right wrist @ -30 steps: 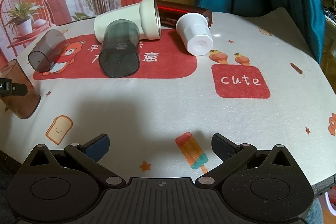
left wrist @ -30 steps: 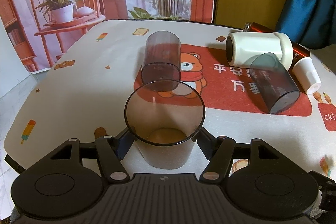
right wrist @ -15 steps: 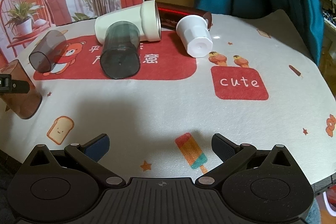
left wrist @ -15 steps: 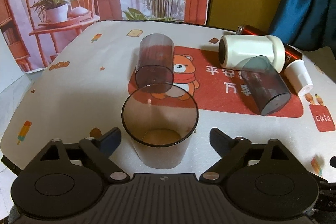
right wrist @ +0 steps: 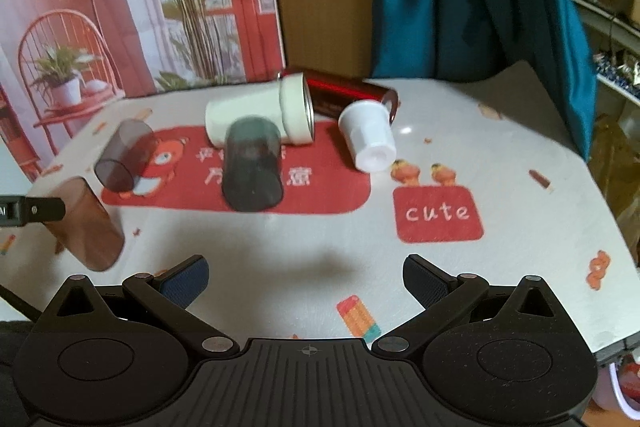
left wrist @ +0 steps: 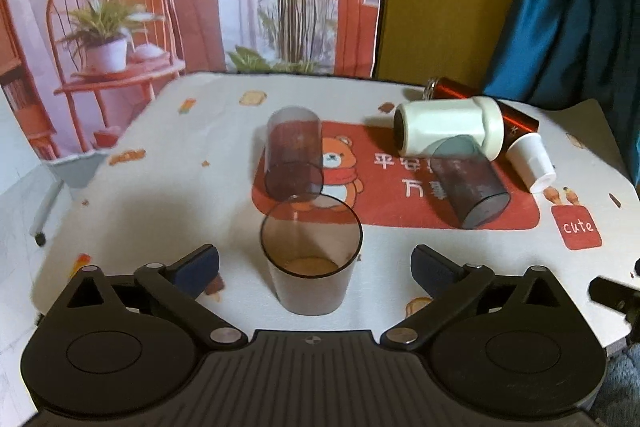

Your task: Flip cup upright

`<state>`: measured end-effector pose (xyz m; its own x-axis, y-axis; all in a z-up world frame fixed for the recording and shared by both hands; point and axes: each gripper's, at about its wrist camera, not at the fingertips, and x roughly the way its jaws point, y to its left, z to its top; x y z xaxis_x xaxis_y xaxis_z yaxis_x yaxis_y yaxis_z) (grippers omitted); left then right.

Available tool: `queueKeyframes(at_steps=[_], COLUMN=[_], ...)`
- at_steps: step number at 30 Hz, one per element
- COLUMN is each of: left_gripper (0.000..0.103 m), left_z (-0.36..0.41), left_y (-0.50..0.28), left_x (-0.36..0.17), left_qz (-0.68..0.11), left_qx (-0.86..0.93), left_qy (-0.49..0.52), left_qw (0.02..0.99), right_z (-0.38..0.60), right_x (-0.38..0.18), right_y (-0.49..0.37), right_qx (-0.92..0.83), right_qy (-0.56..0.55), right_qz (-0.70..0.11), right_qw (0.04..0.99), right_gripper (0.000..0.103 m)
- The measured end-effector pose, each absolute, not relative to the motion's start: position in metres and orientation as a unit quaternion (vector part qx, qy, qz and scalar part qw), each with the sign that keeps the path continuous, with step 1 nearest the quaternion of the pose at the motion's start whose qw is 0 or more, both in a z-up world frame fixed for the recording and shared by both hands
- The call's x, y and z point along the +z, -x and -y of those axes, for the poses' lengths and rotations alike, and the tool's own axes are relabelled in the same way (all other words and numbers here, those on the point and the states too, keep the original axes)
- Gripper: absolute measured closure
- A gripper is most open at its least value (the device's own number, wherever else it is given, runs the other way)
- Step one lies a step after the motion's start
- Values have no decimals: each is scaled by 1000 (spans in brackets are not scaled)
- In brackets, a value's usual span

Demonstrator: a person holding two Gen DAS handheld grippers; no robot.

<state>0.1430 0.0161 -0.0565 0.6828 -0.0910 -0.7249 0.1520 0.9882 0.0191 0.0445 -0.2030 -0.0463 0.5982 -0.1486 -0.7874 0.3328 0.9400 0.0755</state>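
My left gripper point(left wrist: 314, 265) has its jaws released, spread wide on either side of the brown cup point(left wrist: 311, 255), which stands upright on the surface point(left wrist: 160, 195) between them, untouched. Beyond it a tinted cup point(left wrist: 293, 155) lies on its side. My right gripper point(right wrist: 306, 277) is also released, holding nothing.

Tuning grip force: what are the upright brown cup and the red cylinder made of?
Upright brown tumbler: probably smooth tinted plastic, since its base shows through the wall; could be glass. Dark red cylinder: seemingly glossy metal with bright streak highlights, though a lacquered finish is possible.
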Motion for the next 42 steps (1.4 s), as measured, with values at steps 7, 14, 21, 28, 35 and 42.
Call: queueKeyframes(at_steps=[7, 14, 21, 28, 35, 42], left_gripper=[0, 0, 0, 0, 0, 0], left_z=[-26, -38, -47, -50, -43, -38], left_y=[-116, -75, -38, -23, -19, -21], left_x=[-26, 4, 11, -4, -8, -16], left_qz=[-372, -360, -366, -374, -357, -368], left_qx=[-64, -39, -27, -22, -3, -11], left_qy=[-51, -67, -72, -74, -88, -90], left_qw=[925, 930, 927, 924, 930, 925], right_z=[194, 176, 158, 147, 152, 154], right_x=[-7, 25, 25, 15, -1, -8], right_y=[-25, -1, 14, 25, 27, 24], right_qx=[-135, -130, -130, -152, -170, -169], right_qy=[-105, -93, -76, -46, -50, -49], right_qz=[-403, -382, -388, -388, -403, -413], right_qw=[899, 910, 909, 908, 898, 894], right_gripper=[0, 0, 0, 0, 0, 0])
